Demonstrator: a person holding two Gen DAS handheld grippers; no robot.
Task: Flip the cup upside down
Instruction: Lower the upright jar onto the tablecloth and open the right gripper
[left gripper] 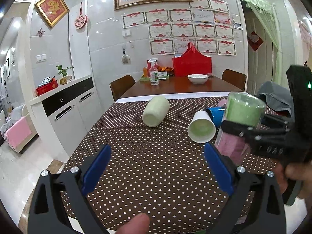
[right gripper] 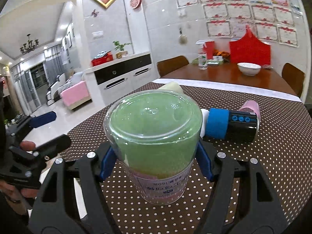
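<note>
The clear plastic cup (right gripper: 156, 146), filled with green and pink layers, stands mouth-down with its closed base up; its printed label reads upside down near the rim, which sits at or just above the dotted brown tablecloth (right gripper: 253, 175), though contact cannot be confirmed. The right gripper (right gripper: 156, 159) is clamped on it, a blue pad (right gripper: 106, 162) pressing each side of the cup around mid-height. From the left wrist view the same cup (left gripper: 239, 120) appears at the right, held in the black linkage of that tool. Just behind the cup lies a black and blue cylinder (right gripper: 232, 124) on its side, with a pink cup (right gripper: 250, 106) beyond it. A white paper cup (left gripper: 201, 126) with a green inside lies on its side near the held cup, its mouth toward the camera, and a pale green cup (left gripper: 156, 114) lies tipped over further left. The left gripper (left gripper: 158, 173) hovers over the cloth with its jaws spread wide, holding nothing. On the far wooden table (left gripper: 175, 87) sit a white bowl (left gripper: 197, 78) and a spray bottle (left gripper: 154, 72).
</note>
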